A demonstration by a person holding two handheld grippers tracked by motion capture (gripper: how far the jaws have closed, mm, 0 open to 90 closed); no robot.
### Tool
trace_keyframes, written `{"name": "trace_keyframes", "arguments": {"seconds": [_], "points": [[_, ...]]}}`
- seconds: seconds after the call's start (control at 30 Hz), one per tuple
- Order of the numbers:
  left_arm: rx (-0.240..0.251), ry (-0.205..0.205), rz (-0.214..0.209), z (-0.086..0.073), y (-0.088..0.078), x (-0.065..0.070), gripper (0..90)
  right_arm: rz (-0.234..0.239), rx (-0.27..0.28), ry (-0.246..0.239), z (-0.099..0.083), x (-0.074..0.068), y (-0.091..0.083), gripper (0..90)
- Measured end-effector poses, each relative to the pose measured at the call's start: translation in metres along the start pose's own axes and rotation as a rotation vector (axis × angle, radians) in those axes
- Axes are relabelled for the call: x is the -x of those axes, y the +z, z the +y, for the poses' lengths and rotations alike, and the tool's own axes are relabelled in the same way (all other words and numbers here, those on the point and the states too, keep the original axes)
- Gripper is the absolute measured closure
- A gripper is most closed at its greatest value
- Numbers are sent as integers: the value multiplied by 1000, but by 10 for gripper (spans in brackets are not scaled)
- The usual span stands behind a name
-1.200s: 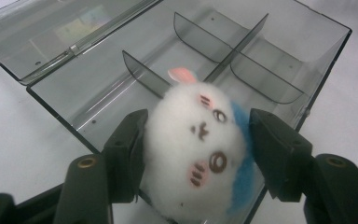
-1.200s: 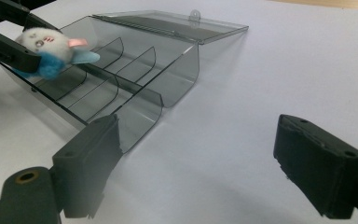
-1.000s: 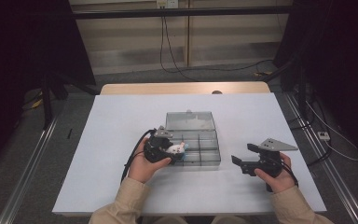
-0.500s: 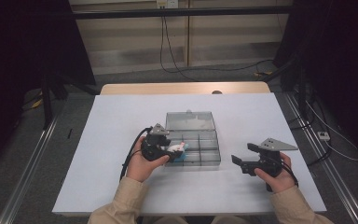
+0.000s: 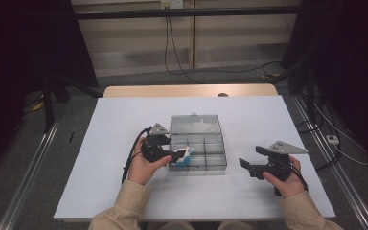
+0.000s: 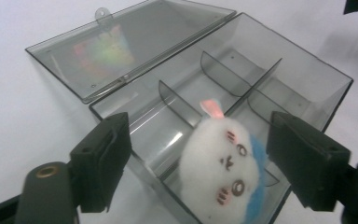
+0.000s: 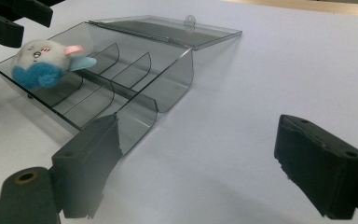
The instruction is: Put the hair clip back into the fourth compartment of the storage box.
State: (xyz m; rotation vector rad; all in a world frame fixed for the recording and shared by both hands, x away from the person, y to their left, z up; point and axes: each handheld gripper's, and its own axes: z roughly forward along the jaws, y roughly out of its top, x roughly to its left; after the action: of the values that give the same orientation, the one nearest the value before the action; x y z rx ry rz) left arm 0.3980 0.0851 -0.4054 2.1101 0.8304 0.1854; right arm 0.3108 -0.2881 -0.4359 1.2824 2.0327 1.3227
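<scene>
White table (image 5: 100, 158) carried a clear grey plastic compartment box (image 5: 199, 143), lid flat open. Left hand-held gripper (image 6: 198, 154) just opened its jaws; small white-and-blue plush rabbit (image 6: 221, 170) sat between them, probably untouched, in the near-left compartment. Right hand-held gripper (image 5: 245, 164) stood apart, empty, farther off.

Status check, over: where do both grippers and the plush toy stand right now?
Left gripper jaws just been opening, plush toy loose between them, in the clear box corner compartment. Right gripper open, empty, beside box. Lid open, nothing blocking.
</scene>
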Motion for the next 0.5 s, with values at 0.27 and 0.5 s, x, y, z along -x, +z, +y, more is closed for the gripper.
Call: {"name": "trace_keyframes", "arguments": {"seconds": [0.27, 0.5], "points": [[18, -12, 29, 1, -1, -6, 156, -24, 0, 4, 6, 3, 3, 131], [26, -29, 48, 4, -1, -11, 131, -39, -29, 18, 12, 5, 11, 130]]}}
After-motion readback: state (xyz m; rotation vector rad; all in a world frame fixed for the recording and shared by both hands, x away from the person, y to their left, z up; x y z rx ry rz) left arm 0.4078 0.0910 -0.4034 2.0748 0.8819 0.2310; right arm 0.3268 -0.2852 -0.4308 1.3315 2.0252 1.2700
